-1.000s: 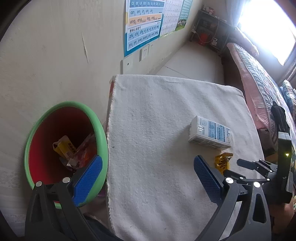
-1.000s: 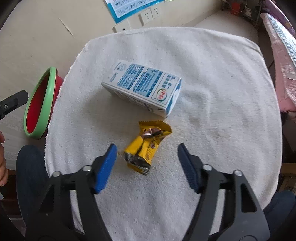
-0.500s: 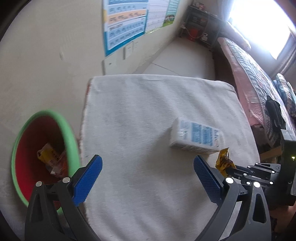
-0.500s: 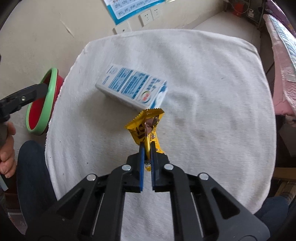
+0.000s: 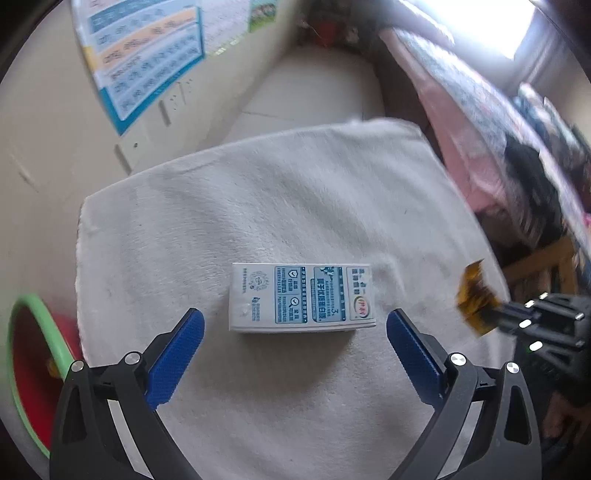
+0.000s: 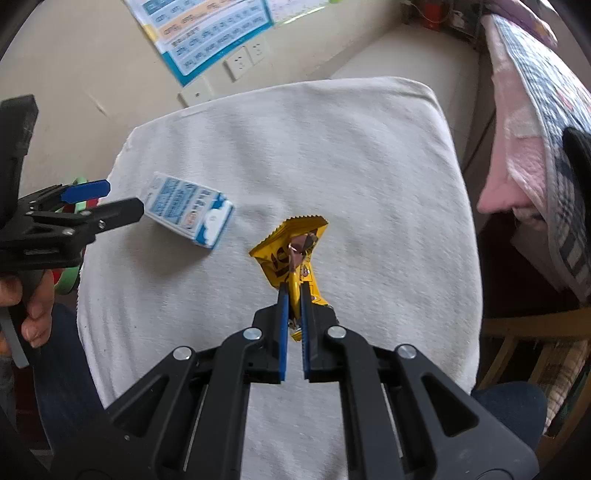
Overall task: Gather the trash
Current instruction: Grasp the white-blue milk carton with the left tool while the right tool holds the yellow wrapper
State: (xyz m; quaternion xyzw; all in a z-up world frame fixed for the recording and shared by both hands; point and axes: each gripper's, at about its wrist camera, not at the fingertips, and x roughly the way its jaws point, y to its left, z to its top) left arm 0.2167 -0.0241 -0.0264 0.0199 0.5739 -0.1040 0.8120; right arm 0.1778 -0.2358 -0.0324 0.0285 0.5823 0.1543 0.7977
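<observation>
The right hand-held gripper [image 6: 294, 291] was clenched on a yellow snack wrapper [image 6: 290, 249], its blue pads pinching the wrapper's lower end while the crumpled top stood up above the fingertips, lifted clear of the surface [image 6: 332, 155]. From the left wrist view the same wrapper [image 5: 474, 301] hung at the right edge of the white cloth-covered surface [image 5: 258, 206], held off the cloth.

The left hand-held gripper [image 5: 295, 332] was released, its blue pads [image 5: 177, 354] spread wide and empty, hovering on either side of a white and blue milk carton [image 5: 301, 297] that lay flat on its side near the middle of the surface. The pads did not touch the carton. In the right wrist view the carton [image 6: 188, 210] lay just beside the left gripper's tips [image 6: 103, 201], and a person's fingers [image 6: 35, 314] gripped that tool's handle.

A green-rimmed red bin [image 5: 33, 365] stood on the floor beside the surface's left edge, something yellow showing inside. A blue poster [image 6: 207, 33] and wall sockets [image 6: 245, 59] hung on the wall beyond, and a bed with a pink quilt [image 6: 524, 122] ran along the right.
</observation>
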